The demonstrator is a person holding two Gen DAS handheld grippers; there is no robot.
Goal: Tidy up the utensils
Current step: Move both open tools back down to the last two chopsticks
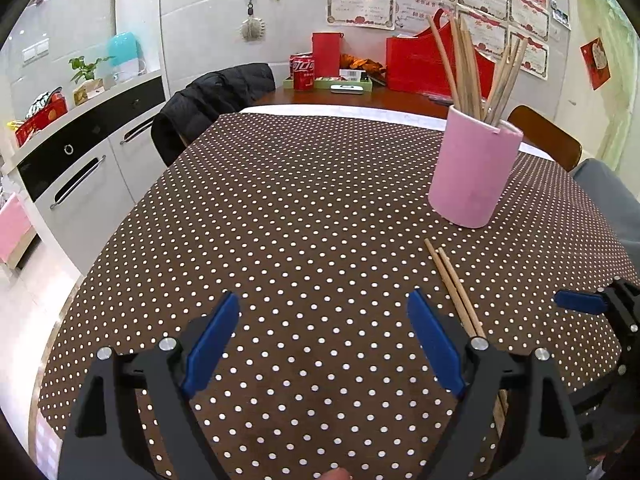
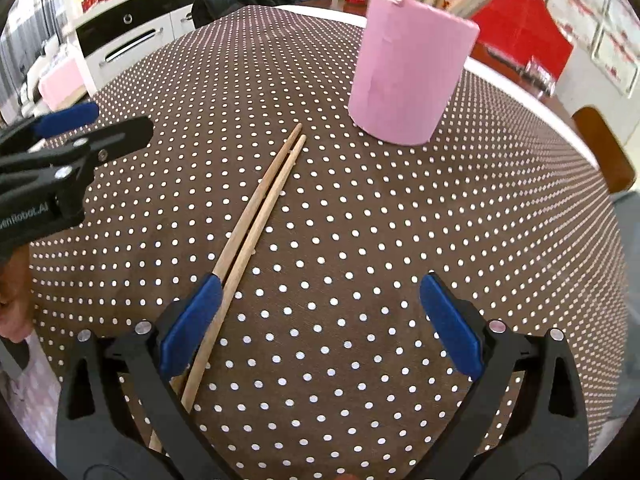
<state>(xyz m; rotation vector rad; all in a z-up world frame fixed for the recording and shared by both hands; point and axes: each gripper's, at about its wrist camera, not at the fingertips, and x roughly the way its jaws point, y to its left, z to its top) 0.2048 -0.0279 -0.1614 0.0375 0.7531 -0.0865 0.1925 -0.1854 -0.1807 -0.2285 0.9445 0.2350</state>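
Two wooden chopsticks (image 2: 260,204) lie side by side on the dotted tablecloth, tips toward a pink holder (image 2: 408,76). The pink holder (image 1: 474,172) stands upright with several chopsticks (image 1: 472,68) in it. My right gripper (image 2: 320,300) is open just above the cloth; the thick ends of the lying pair run past its left finger (image 2: 192,328), inside the gap. My left gripper (image 1: 324,320) is open over bare cloth, with the same chopsticks (image 1: 456,288) just outside its right finger (image 1: 436,344). Each gripper shows at the edge of the other's view: left gripper (image 2: 72,128), right gripper (image 1: 580,302).
The brown dotted tablecloth (image 1: 300,208) covers a round table. At the far edge sit a red can (image 1: 303,72), a green tray (image 1: 348,84) and red bags (image 1: 424,64). A chair with a black jacket (image 1: 208,100) stands at the back left, a wooden chair (image 1: 544,136) at the right.
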